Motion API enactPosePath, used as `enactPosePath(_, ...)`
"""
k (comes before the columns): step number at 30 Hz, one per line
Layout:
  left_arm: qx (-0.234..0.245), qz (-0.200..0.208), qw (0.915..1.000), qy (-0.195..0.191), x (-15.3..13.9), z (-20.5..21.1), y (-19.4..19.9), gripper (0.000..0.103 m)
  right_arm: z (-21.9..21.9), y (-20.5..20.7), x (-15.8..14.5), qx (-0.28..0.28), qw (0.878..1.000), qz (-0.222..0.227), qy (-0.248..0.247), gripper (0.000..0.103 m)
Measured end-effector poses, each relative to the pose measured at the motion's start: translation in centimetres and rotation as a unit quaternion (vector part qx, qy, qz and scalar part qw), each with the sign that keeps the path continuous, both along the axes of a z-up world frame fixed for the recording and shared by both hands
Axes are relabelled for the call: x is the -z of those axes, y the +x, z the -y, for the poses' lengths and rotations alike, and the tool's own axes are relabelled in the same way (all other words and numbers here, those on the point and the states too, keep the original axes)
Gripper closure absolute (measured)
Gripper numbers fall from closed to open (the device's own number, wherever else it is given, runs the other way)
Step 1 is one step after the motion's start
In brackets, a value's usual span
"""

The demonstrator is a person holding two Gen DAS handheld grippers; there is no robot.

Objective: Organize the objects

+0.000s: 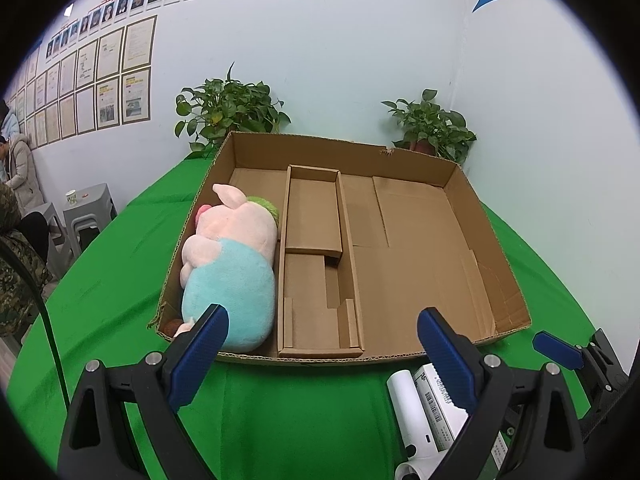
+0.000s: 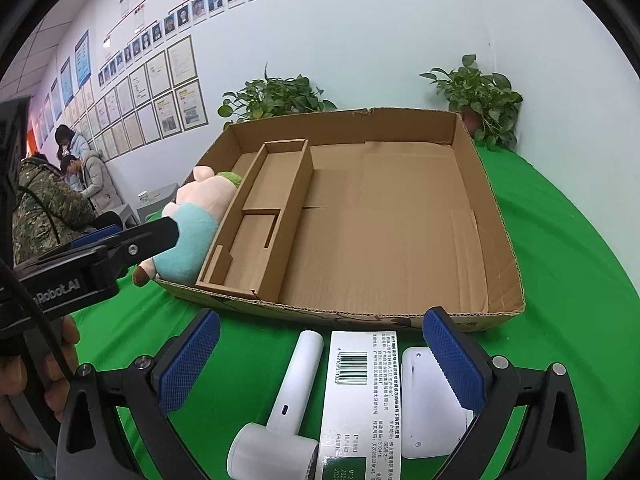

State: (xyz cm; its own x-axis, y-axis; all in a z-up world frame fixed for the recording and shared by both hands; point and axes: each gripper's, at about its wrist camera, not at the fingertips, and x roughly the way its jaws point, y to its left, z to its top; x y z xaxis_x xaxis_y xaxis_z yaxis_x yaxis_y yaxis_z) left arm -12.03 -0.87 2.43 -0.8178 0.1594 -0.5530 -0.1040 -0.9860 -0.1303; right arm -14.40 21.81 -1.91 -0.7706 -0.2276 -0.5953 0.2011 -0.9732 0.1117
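A shallow cardboard box (image 1: 404,280) (image 2: 400,248) with an inner divider tray (image 1: 316,264) (image 2: 260,224) lies on the green table. A plush pig (image 1: 230,264) (image 2: 192,220) lies in the box's left compartment. My left gripper (image 1: 322,344) is open and empty, just in front of the box's near wall. My right gripper (image 2: 322,350) is open and empty above a white hair dryer (image 2: 288,396) (image 1: 408,412), a white medicine box (image 2: 352,396) (image 1: 436,408) and a flat white device (image 2: 428,400), all on the cloth in front of the box.
Two potted plants (image 1: 228,112) (image 1: 434,128) stand behind the box against the wall. Grey stools (image 1: 86,212) and seated people (image 2: 48,208) are at the left. The green cloth (image 1: 280,412) covers the table around the box.
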Motion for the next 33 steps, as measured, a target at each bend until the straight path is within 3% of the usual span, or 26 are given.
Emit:
enactPosePath(14,0.034,0.051,0.9971,0.046,1.4,0.2,-0.9,0.007,0.3,0.7,0.5,-0.028,1.000,0.007,-0.011,0.001)
enactPosePath(17,0.056,0.074,0.9941,0.056,2.2,0.0,-1.0,0.007,0.0,1.4,1.0,-0.056,0.998,0.019,-0.026,0.008)
enactPosePath(20,0.088,0.111,0.9873,0.072,3.6,-0.4,-1.3,0.007,-0.2,2.9,2.4,-0.097,0.993,0.040,-0.045,0.015)
enactPosePath(23,0.122,0.152,0.9740,0.115,5.5,-0.8,-1.7,0.007,0.5,3.9,4.3,-0.129,0.988,0.068,-0.044,0.026)
enactPosePath(25,0.134,0.178,0.9645,0.141,6.6,-1.1,-2.0,0.007,1.0,4.4,5.4,-0.145,0.984,0.087,-0.051,0.028)
enactPosePath(29,0.167,0.212,0.9474,0.173,8.1,-2.1,-2.4,0.008,2.0,5.0,6.9,-0.140,0.985,0.101,-0.018,0.032)
enactPosePath(33,0.181,0.228,0.9375,0.191,9.0,-3.0,-2.4,0.009,2.2,4.8,7.6,-0.130,0.986,0.103,0.009,0.038)
